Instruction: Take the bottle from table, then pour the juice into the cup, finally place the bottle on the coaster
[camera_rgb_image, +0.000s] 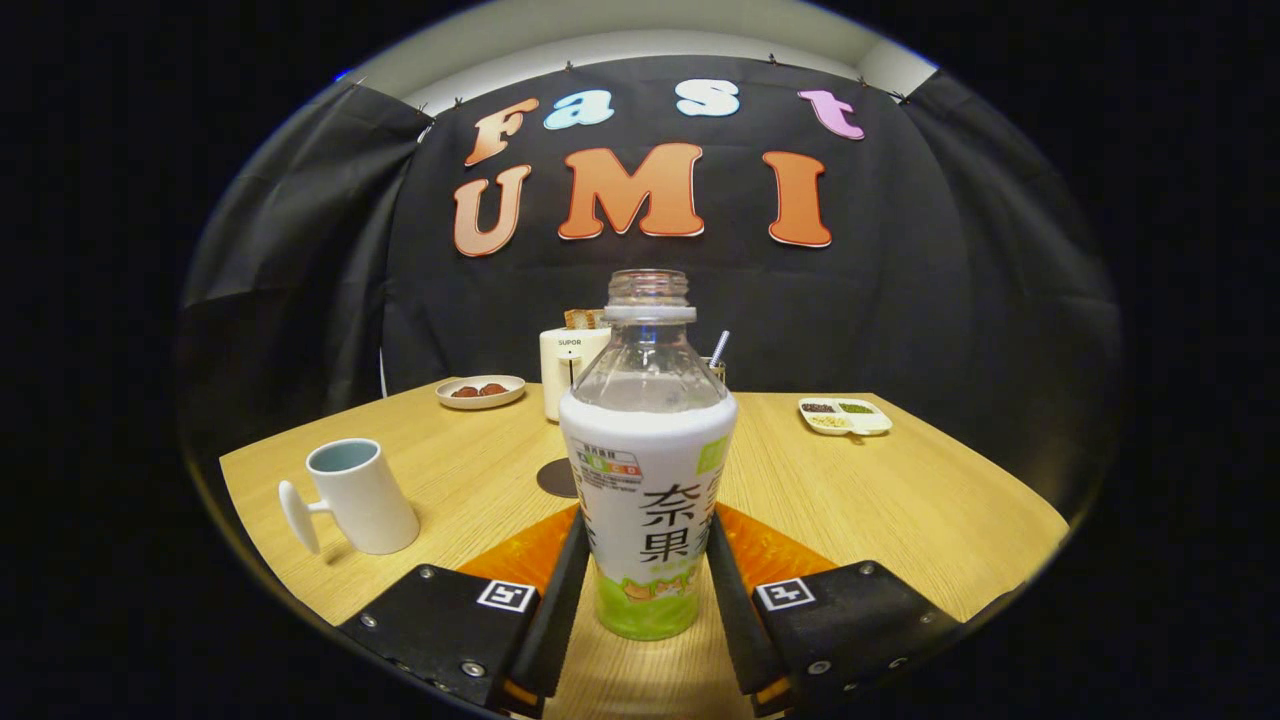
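Two fingers of my gripper (646, 575) flank the bottle (648, 470), pressing its lower sides, so the jaws look clamped on it. It stands upright, uncapped, on the table (900, 500). I see the cup (355, 497) off to the left, and the dark coaster (560, 478) just behind the bottle. Beyond sit a toaster (568, 368), plate (481, 391) and tray (845, 415).

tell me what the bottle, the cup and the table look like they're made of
Bottle, between the hand-held gripper fingers: clear plastic by its see-through neck, wrapped in a glossy printed sleeve.
Cup: probably glazed ceramic, smooth white with a soft sheen.
Table: light wood or wood-look laminate, matte with visible grain.
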